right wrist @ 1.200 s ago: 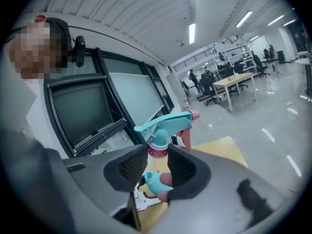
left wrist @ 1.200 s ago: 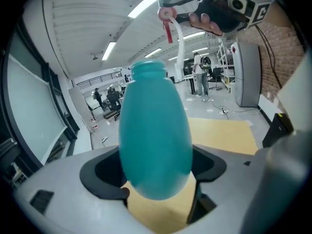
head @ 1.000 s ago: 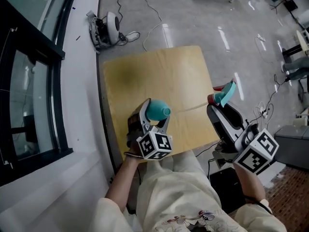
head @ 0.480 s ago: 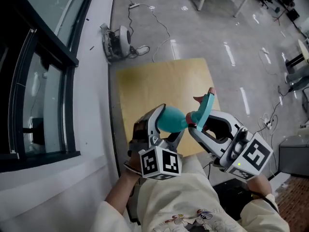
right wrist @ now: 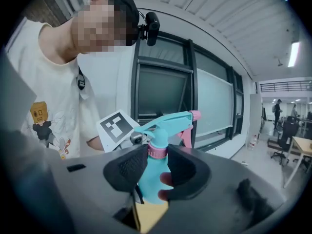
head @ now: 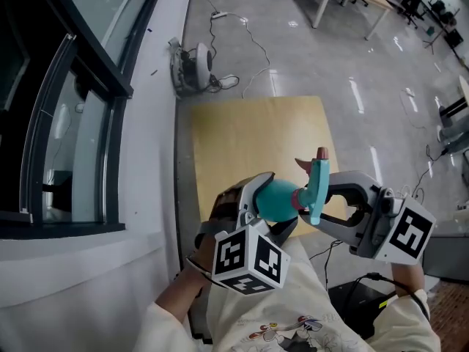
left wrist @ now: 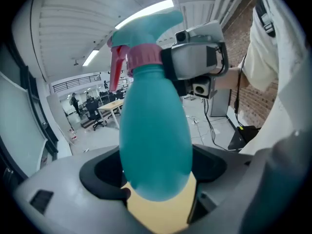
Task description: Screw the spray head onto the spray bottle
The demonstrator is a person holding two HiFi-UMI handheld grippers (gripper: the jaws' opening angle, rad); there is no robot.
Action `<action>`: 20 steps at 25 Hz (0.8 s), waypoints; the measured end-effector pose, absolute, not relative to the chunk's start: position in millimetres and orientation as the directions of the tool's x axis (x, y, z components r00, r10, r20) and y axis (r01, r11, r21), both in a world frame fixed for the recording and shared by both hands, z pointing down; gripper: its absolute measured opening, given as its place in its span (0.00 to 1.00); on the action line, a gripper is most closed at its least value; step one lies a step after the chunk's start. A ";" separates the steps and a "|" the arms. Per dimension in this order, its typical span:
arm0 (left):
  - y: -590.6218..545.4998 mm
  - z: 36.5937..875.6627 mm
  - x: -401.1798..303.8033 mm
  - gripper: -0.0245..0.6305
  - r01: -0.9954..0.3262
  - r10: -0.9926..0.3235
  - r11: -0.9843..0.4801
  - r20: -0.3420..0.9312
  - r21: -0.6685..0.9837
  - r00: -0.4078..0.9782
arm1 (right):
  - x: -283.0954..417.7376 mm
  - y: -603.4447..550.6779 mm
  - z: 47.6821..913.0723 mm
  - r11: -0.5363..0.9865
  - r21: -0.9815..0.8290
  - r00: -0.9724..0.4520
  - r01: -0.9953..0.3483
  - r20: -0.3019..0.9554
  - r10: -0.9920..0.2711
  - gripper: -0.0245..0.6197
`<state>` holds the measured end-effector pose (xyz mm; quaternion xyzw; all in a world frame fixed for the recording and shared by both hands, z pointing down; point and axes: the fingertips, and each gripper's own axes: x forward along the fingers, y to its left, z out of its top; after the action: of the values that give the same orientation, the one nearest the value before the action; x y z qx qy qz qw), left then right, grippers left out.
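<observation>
Teal plastic spray bottle (left wrist: 155,130): gripped by fingers of left gripper (head: 275,202). Teal spray head (right wrist: 168,122) (pink collar, seated on bottle neck): gripped by fingers of right gripper (right wrist: 157,172).

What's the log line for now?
left tongs: shut on teal plastic spray bottle; right tongs: shut on teal-and-pink spray head; head on bottle
</observation>
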<state>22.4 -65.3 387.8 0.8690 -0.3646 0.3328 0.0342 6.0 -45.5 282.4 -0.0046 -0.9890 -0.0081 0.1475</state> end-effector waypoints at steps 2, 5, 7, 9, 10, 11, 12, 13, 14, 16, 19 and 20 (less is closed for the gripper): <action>-58.4 379.5 30.5 0.66 -0.636 -0.585 -0.758 0.579 -0.143 0.568 | 9.8 -40.4 275.1 0.999 0.011 -0.955 0.043 0.293 0.038 0.24; -48.0 370.4 41.9 0.66 -0.598 -0.538 -0.797 0.554 -0.087 0.636 | 15.0 -32.7 265.7 0.995 0.033 -0.948 0.091 0.308 0.076 0.24; -46.0 369.5 45.1 0.66 -0.592 -0.542 -0.798 0.564 -0.112 0.624 | 19.0 -28.4 264.4 0.992 0.072 -0.938 0.104 0.340 0.074 0.24; -48.4 370.0 45.3 0.66 -0.600 -0.568 -0.784 0.573 -0.159 0.591 | 23.2 -28.0 265.9 0.990 0.106 -0.927 0.091 0.373 0.045 0.24; -49.8 370.1 45.4 0.66 -0.604 -0.580 -0.777 0.573 -0.176 0.579 | 25.1 -28.8 266.8 0.991 0.113 -0.923 0.077 0.383 0.028 0.24; -50.4 369.5 46.2 0.66 -0.607 -0.587 -0.774 0.568 -0.182 0.577 | 26.9 -29.8 267.3 0.992 0.111 -0.923 0.061 0.384 0.014 0.24; -50.1 367.9 47.8 0.66 -0.608 -0.588 -0.774 0.557 -0.176 0.586 | 28.4 -30.6 267.2 0.994 0.100 -0.926 0.046 0.378 0.004 0.26; -49.3 365.0 49.9 0.66 -0.608 -0.585 -0.777 0.543 -0.163 0.602 | 30.1 -30.6 266.9 0.996 0.085 -0.929 0.036 0.371 0.002 0.29; -48.4 361.3 52.2 0.66 -0.605 -0.581 -0.782 0.528 -0.151 0.620 | 32.5 -29.7 266.7 0.997 0.070 -0.930 0.034 0.368 0.006 0.32; -47.3 353.7 55.7 0.66 -0.595 -0.579 -0.790 0.502 -0.149 0.643 | 40.5 -27.1 267.0 0.998 0.047 -0.928 0.037 0.371 0.017 0.35; -45.4 346.6 57.0 0.66 -0.575 -0.577 -0.800 0.488 -0.173 0.655 | 58.8 -27.1 267.2 0.999 0.035 -0.922 0.019 0.387 0.004 0.37; -44.2 344.8 57.3 0.66 -0.565 -0.573 -0.805 0.483 -0.180 0.662 | 65.8 -29.3 264.8 1.000 0.029 -0.923 0.006 0.385 -0.006 0.37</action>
<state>57.3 -44.2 344.8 0.9115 -0.3121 0.2676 -0.0073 65.8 -29.3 264.8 0.0001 -0.9804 -0.0146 0.1963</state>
